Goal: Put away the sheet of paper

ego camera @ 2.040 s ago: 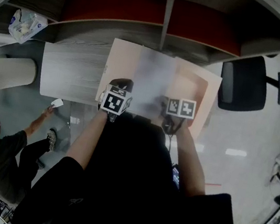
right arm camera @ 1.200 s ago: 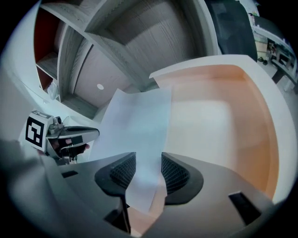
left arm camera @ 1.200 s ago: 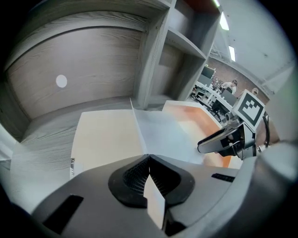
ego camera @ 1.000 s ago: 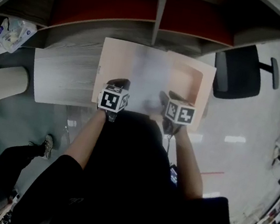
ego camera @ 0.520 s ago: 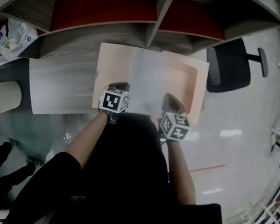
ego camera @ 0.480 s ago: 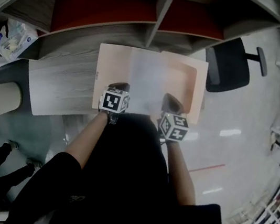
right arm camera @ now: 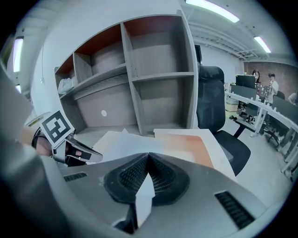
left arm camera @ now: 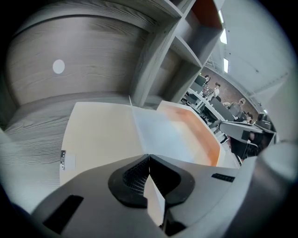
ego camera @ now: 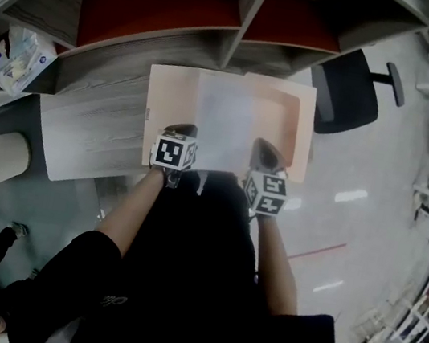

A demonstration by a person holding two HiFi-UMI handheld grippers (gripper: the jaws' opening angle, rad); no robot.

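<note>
We see a white sheet of paper (ego camera: 226,124) over the middle of an open peach cardboard folder (ego camera: 174,99), which lies flat on the grey wood-grain counter (ego camera: 92,126). In the head view the sheet covers the folder's centre fold, with a bare peach flap showing at 9 o'clock and at 3 o'clock of it.

The left gripper (ego camera: 182,133) is clamped shut on the sheet's near edge toward its 7 o'clock corner. In the left gripper view the jaws of this gripper (left arm camera: 149,158) meet with the thin paper (left arm camera: 163,135) pinched edge-on between the ribbed pads. The right gripper (ego camera: 264,157) is likewise closed tight on the near edge toward the 5 o'clock corner. In its own view the gripper (right arm camera: 148,155) has a white corner of the sheet (right arm camera: 125,144) poking back through the pads, with the folder (right arm camera: 186,142) beyond.

A grey shelf unit with red back panels (ego camera: 240,16) stands at 12 o'clock of the folder, a black office chair (ego camera: 346,91) at 2 o'clock off the counter, and a crumpled clear plastic bag (ego camera: 22,53) far out at 9 o'clock
</note>
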